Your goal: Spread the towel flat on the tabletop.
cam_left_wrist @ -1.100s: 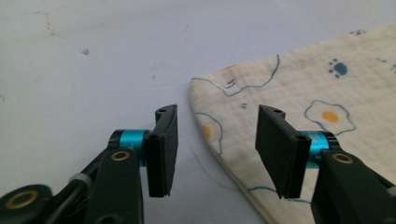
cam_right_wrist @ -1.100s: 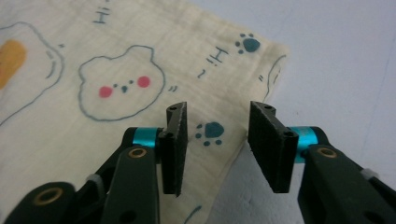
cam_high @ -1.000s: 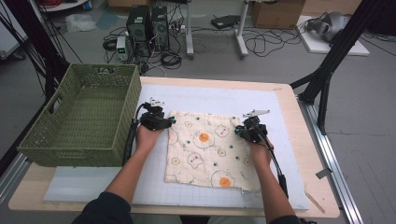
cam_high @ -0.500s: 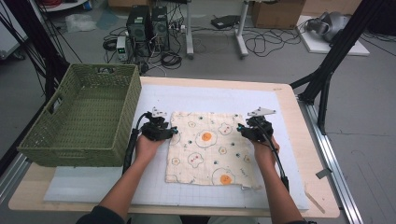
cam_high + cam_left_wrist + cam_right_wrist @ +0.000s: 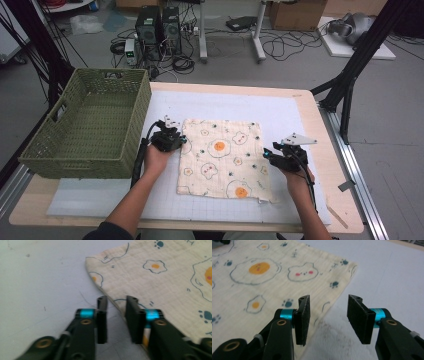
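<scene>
A cream cloth [image 5: 221, 157] printed with fried eggs and little bears lies spread flat on the white mat [image 5: 280, 115], just right of the green woven basket [image 5: 87, 125]. The left gripper [image 5: 184, 145] sits at the cloth's left edge (seen along its jaws, that edge runs right between them), and the jaws have just been closing, though a gap remains and nothing is pinched. The right gripper [image 5: 266, 155] hovers at the cloth's right edge, its jaws having just been opening, spread apart over the hem and gripping nothing.
</scene>
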The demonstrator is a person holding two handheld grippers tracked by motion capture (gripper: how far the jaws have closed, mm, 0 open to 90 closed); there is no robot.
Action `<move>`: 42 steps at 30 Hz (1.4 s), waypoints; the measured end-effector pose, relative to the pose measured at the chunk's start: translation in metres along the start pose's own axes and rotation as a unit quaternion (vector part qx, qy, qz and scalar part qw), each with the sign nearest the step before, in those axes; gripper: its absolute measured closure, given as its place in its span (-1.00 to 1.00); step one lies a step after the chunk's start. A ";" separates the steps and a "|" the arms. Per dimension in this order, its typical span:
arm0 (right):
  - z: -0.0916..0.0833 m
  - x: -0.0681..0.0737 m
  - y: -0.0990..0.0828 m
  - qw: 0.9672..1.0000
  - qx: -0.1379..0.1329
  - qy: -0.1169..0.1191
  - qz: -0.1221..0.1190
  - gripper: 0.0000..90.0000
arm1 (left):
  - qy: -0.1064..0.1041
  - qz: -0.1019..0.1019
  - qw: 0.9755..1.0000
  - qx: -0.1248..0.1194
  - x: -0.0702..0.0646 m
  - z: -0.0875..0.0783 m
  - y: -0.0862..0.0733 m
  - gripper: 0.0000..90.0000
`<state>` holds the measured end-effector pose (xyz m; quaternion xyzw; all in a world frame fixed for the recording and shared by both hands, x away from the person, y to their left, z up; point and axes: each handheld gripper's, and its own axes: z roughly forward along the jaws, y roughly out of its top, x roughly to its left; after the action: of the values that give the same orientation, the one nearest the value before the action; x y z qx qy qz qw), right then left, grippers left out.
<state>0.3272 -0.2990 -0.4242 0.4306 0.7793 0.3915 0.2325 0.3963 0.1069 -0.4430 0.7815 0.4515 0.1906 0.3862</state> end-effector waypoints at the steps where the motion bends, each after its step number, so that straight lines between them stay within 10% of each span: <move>1: -0.001 0.000 -0.003 1.000 0.004 0.004 0.000 0.14 | -0.009 -0.008 1.000 -0.003 0.001 -0.002 0.000 0.23; 14: -0.011 0.003 -0.008 1.000 -0.018 -0.009 -0.010 -0.33 | -0.082 -0.024 0.989 -0.117 0.004 -0.034 -0.023 -0.57; 21: -0.020 0.004 -0.005 0.999 -0.037 -0.010 -0.020 -0.69 | -0.102 -0.012 0.981 -0.166 -0.003 -0.051 -0.025 -0.60; 42: -0.025 0.002 -0.002 0.998 -0.059 0.009 -0.020 -0.74 | -0.112 -0.010 0.975 -0.193 -0.003 -0.060 -0.026 -0.59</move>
<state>0.3079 -0.3085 -0.4107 0.3966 0.7654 0.4361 0.2582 0.3413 0.1377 -0.4258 0.7042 0.3673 0.1814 0.5799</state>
